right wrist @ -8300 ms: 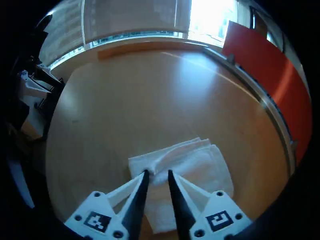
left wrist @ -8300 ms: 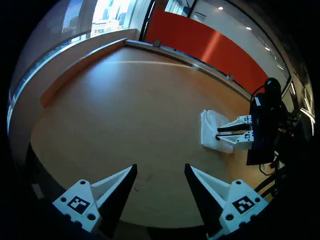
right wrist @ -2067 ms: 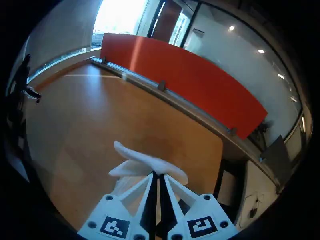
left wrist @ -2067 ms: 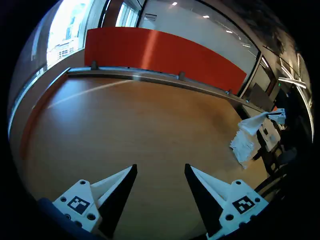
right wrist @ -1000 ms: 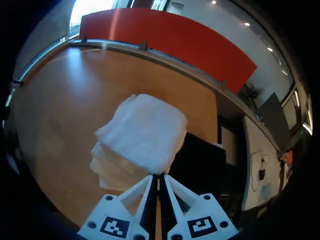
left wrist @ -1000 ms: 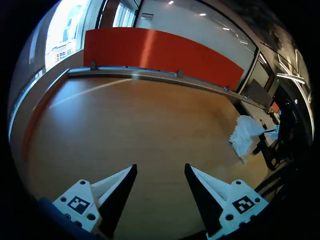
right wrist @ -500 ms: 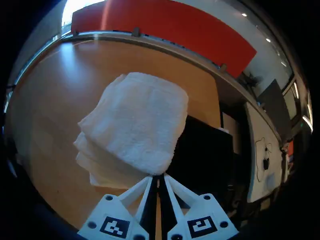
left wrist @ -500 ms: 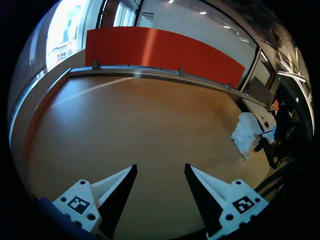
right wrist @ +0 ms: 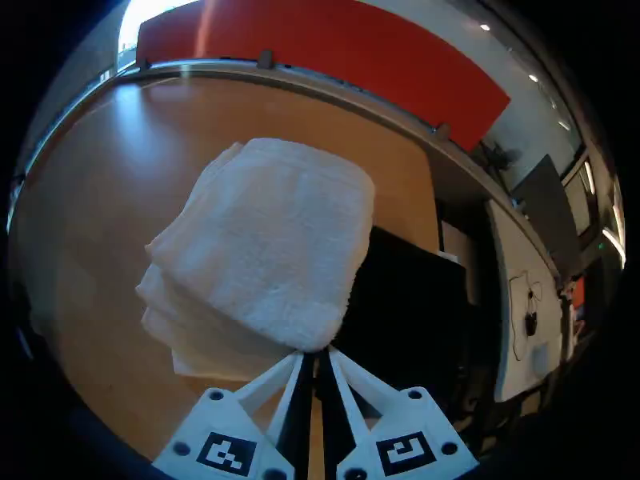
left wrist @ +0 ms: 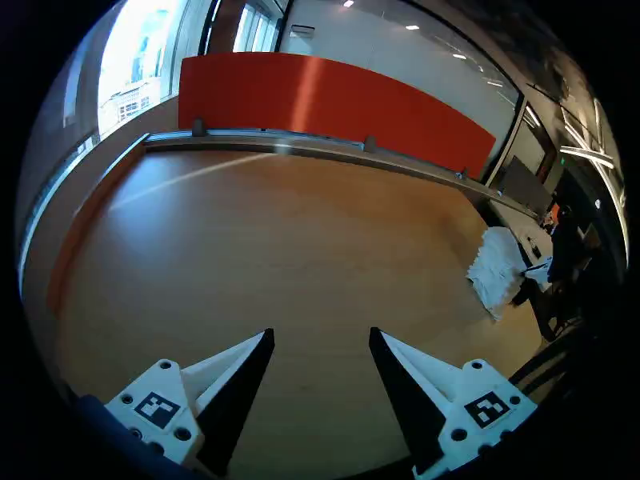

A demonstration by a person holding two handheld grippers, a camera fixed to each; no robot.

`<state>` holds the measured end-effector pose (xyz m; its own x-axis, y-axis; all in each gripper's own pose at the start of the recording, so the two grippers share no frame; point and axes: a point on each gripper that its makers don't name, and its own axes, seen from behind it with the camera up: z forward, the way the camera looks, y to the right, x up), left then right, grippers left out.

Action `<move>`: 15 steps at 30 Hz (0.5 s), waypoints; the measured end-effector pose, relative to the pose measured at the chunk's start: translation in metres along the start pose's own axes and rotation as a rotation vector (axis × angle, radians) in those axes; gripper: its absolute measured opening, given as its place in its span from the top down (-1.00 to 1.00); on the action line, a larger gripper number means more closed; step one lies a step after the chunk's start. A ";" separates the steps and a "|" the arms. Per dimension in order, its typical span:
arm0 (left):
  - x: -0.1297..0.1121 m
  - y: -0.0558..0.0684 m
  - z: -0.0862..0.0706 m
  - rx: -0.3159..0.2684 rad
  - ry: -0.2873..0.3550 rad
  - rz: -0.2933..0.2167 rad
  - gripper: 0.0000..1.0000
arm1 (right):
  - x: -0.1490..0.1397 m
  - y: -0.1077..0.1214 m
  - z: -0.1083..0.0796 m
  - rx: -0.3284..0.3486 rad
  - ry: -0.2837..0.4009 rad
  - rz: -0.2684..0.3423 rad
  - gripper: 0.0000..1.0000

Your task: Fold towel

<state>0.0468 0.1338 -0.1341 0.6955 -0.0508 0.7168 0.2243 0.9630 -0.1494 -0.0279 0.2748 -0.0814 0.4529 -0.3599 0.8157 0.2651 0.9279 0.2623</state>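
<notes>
A folded white towel (right wrist: 264, 248) lies at the right edge of the wooden table (right wrist: 96, 192), its near side partly over the edge. My right gripper (right wrist: 316, 360) is shut on the towel's near edge, fingers pressed together with cloth between them. In the left gripper view the same towel (left wrist: 496, 270) shows small at the table's far right, with the right gripper (left wrist: 538, 267) at its edge. My left gripper (left wrist: 320, 340) stands open above the table's near side, nothing between its fingers.
An orange divider panel (left wrist: 336, 100) runs along the table's far edge behind a metal rail (left wrist: 320, 148). Windows (left wrist: 128, 72) are at the left. Right of the table stand a dark chair (right wrist: 412, 312) and a white desk (right wrist: 532, 320) with cables.
Over the last second the towel came down and spread flatter at the table's edge, with my right gripper still shut on it. My left gripper barely moved.
</notes>
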 end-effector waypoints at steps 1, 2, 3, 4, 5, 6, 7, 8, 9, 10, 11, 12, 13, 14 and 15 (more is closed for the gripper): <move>0.000 -0.001 0.000 0.001 0.000 0.000 -0.75 | 0.000 0.001 -0.001 -0.004 0.002 0.000 0.84; 0.000 -0.001 0.000 0.002 0.001 0.000 -0.75 | 0.000 0.001 -0.002 -0.008 0.004 0.000 0.80; 0.001 -0.001 0.000 0.002 0.001 -0.001 -0.75 | 0.000 0.002 -0.003 -0.012 0.007 0.000 0.76; 0.001 -0.002 0.001 0.002 0.001 -0.002 -0.75 | 0.000 0.002 -0.004 -0.016 0.010 0.001 0.74; 0.001 -0.002 0.001 0.003 0.001 -0.003 -0.75 | 0.000 0.003 -0.006 -0.020 0.013 0.001 0.72; 0.001 -0.002 0.001 0.002 0.002 -0.003 -0.75 | -0.001 0.004 -0.007 -0.025 0.014 0.002 0.69; 0.002 -0.003 0.001 0.002 0.003 -0.004 -0.75 | -0.001 0.004 -0.009 -0.029 0.014 0.003 0.66; 0.002 -0.003 0.001 0.002 0.004 -0.005 -0.75 | -0.002 0.005 -0.011 -0.033 0.014 0.005 0.65; 0.003 -0.004 0.001 0.002 0.005 -0.005 -0.75 | -0.003 0.006 -0.013 -0.039 0.013 0.006 0.63; 0.003 -0.004 0.002 0.002 0.006 -0.006 -0.75 | -0.004 0.007 -0.014 -0.045 0.013 0.007 0.60; 0.004 -0.005 0.002 0.001 0.007 -0.006 -0.75 | -0.004 0.008 -0.016 -0.050 0.013 0.008 0.57; 0.005 -0.005 0.002 0.001 0.009 -0.007 -0.75 | -0.005 0.008 -0.017 -0.054 0.014 0.009 0.55; 0.005 -0.005 0.002 0.000 0.011 -0.007 -0.75 | -0.005 0.009 -0.018 -0.056 0.015 0.011 0.52; 0.006 -0.006 0.002 -0.001 0.013 -0.008 -0.75 | -0.006 0.009 -0.020 -0.059 0.016 0.012 0.41; 0.007 -0.006 0.002 -0.001 0.015 -0.009 -0.75 | -0.006 0.009 -0.021 -0.062 0.018 0.014 0.29</move>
<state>0.0488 0.1283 -0.1270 0.7034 -0.0630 0.7080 0.2312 0.9622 -0.1441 -0.0104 0.2830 -0.0948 0.4725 -0.3490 0.8093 0.3104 0.9253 0.2178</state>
